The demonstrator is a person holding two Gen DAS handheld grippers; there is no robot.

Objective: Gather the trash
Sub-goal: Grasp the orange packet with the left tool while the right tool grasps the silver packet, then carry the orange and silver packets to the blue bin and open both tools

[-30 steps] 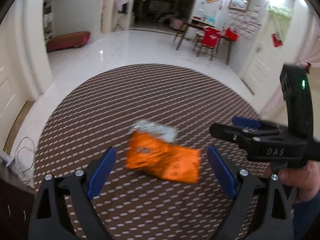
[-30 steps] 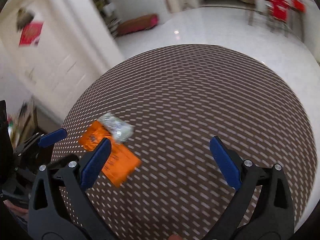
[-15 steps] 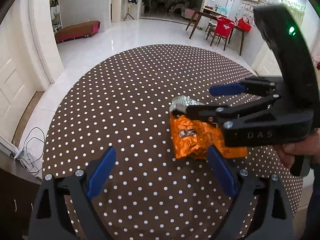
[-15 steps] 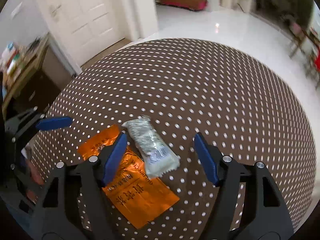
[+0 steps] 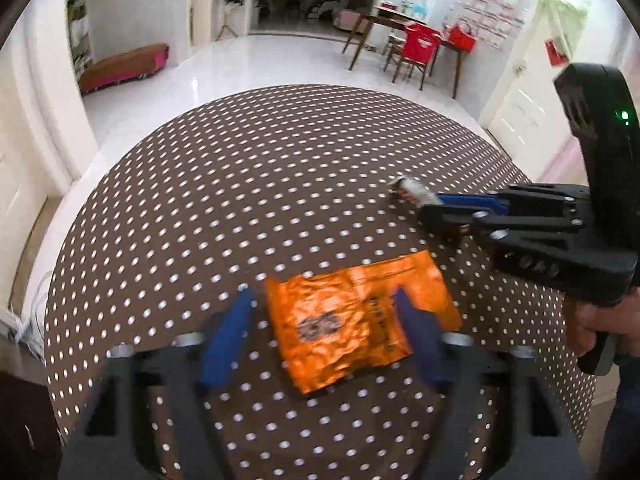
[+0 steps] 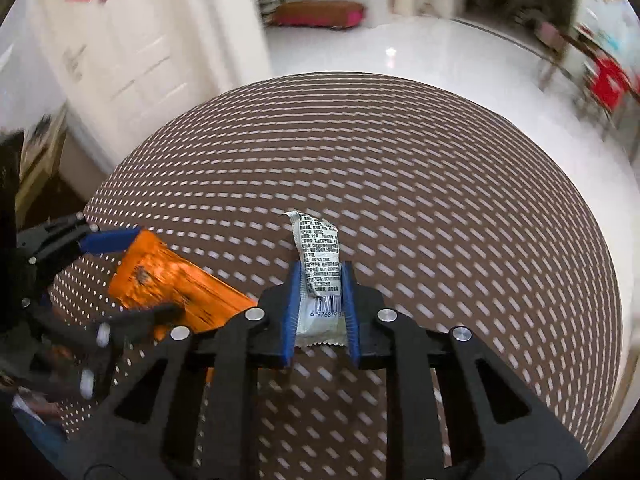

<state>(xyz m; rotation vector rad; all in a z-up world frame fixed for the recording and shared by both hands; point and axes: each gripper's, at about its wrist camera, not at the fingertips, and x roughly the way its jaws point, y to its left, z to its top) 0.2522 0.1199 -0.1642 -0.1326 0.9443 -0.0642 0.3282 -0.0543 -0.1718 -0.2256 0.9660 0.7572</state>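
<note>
While the right gripper (image 6: 320, 300) has just been closing and now pinches a small silvery printed sachet (image 6: 320, 264) between its blue pads, the left gripper (image 5: 324, 328) has been narrowing around a crinkled orange foil wrapper (image 5: 352, 320) lying flat on the round table (image 5: 240, 184), its brown cloth dotted white; whether those blurred pads press the foil yet I cannot tell. Only the right wrist view shows the sachet's barcode and serrated end, whereas the left wrist view shows the person's hand (image 5: 600, 320) gripping the right tool's handle.
</note>
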